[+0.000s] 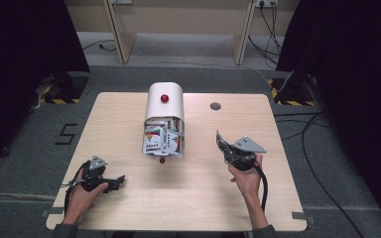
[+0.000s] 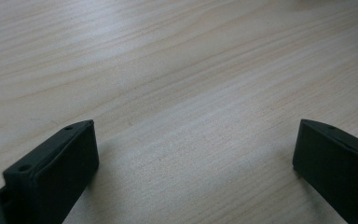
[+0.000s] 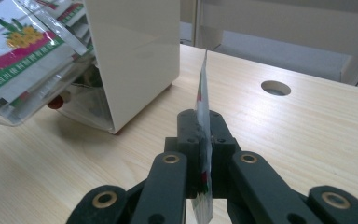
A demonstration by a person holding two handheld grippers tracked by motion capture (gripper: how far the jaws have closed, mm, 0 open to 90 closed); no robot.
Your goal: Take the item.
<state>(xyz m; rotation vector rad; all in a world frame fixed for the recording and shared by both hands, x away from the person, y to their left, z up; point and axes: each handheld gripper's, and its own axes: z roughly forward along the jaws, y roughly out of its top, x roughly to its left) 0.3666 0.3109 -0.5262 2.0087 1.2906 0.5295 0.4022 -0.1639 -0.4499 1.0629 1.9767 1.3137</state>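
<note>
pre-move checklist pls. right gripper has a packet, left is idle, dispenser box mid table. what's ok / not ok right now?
1. Right gripper clamped on the packet: ok, jaws shut on it, packet held edge-up.
2. Packet clear of the white dispenser box: ok, gap visible.
3. Left gripper empty: ok, jaws wide apart over bare table.
4. Dispenser's clear front flap shut: not ok, tilted open, packets showing.
5. Drop-off spot for the packet: cannot tell.
</note>
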